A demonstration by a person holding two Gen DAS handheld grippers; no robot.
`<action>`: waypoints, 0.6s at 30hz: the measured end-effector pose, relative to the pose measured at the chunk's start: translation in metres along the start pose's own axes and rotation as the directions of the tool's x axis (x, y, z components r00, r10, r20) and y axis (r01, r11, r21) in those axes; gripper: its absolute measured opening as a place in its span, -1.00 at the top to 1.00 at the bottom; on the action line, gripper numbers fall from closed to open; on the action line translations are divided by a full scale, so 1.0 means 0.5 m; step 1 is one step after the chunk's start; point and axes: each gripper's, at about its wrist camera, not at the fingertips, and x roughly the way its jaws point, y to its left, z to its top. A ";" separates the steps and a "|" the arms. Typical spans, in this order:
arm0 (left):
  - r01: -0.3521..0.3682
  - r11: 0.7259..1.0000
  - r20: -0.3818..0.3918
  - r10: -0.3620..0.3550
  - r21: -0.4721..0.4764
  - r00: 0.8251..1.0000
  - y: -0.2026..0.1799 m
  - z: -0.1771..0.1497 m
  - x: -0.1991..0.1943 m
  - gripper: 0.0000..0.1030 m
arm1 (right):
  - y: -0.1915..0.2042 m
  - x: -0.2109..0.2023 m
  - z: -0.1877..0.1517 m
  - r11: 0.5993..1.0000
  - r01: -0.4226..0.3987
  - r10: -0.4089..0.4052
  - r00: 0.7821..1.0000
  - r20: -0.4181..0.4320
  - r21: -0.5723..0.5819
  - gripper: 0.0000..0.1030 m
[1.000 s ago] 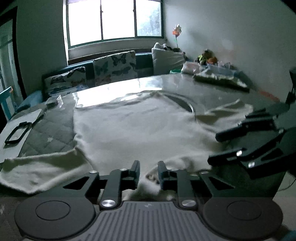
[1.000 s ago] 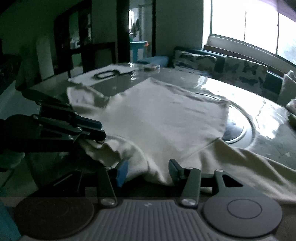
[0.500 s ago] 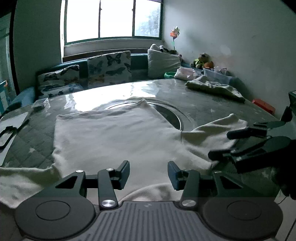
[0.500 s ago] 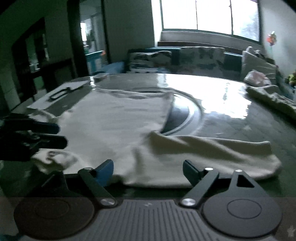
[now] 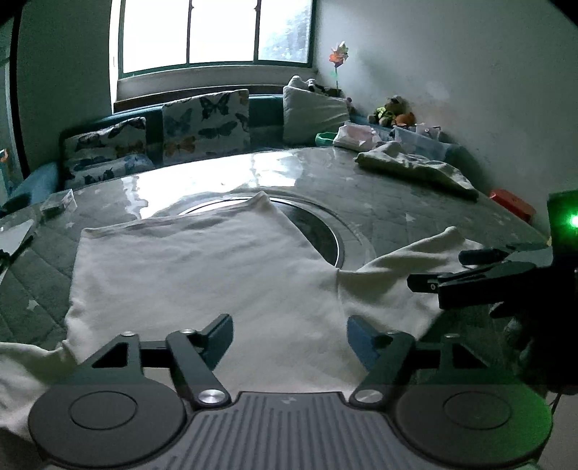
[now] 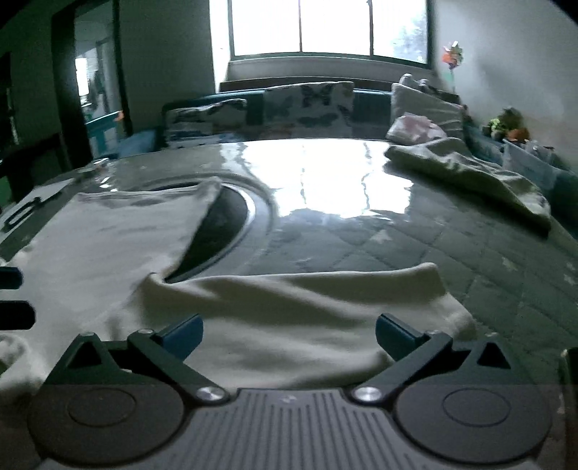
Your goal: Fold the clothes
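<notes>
A cream long-sleeved top (image 5: 202, 267) lies spread flat on the round table (image 5: 397, 202), its body reaching from the near edge toward the middle, where one far corner overlaps the dark circular inset (image 5: 321, 235) ringed in pale metal at the table's centre. One sleeve (image 6: 307, 300) stretches out sideways to the right across the quilted grey table cover, its cuff end lying flat; the other sleeve (image 5: 21, 365) trails off to the left at the near edge. The left gripper (image 5: 289, 336) hangs just above the near part of the top's body with its two blue-tipped fingers spread wide and nothing between them. The right gripper (image 6: 289, 334) sits low over the right sleeve, its fingers likewise parted wide and empty; whether either gripper's tips touch the cloth cannot be told. In the left wrist view the right gripper (image 5: 469, 271) shows from the side at the right edge, beside the sleeve's cuff, with a green light glowing on the unit behind it. Farther out on the table, well apart from the top, a crumpled pale garment (image 5: 415, 166) lies near the far right edge, and a flat white sheet with a dark looped object (image 6: 25, 213) on it rests at the left. Beyond the table a teal bench holds butterfly-print cushions (image 5: 206, 123) and a plain pillow (image 5: 314, 112) under a bright window (image 5: 213, 32), with a pinwheel (image 5: 337, 58) and soft toys (image 5: 393, 112) by the wall.
</notes>
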 end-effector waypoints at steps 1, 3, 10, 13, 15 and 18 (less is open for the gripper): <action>-0.002 1.000 -0.003 0.002 -0.008 1.000 -0.002 0.001 0.002 -0.59 | -0.002 0.003 -0.001 1.000 0.005 -0.005 1.000 -0.001 0.003 -1.00; -0.007 1.000 -0.010 0.007 -0.020 1.000 -0.002 0.001 0.005 -0.73 | -0.006 0.009 -0.005 1.000 0.015 -0.015 1.000 -0.005 0.007 -1.00; -0.024 0.998 -0.031 0.023 -0.060 0.999 -0.002 0.001 0.013 -0.86 | -0.005 0.014 -0.008 0.999 0.032 -0.032 0.999 0.001 -0.006 -1.00; -0.030 0.996 -0.038 0.026 -0.090 0.999 0.001 0.005 0.015 -0.87 | -0.006 0.015 -0.007 0.999 0.033 -0.033 0.999 0.001 -0.008 -1.00; -0.036 0.994 -0.040 0.032 -0.102 0.999 0.003 0.006 0.015 -0.87 | -0.007 0.017 -0.007 0.999 0.034 -0.034 0.999 0.001 -0.008 -1.00; -0.043 0.992 -0.040 0.039 -0.116 0.998 0.004 0.006 0.014 -0.87 | -0.007 0.019 -0.007 0.999 0.035 -0.035 0.999 0.000 -0.011 -1.00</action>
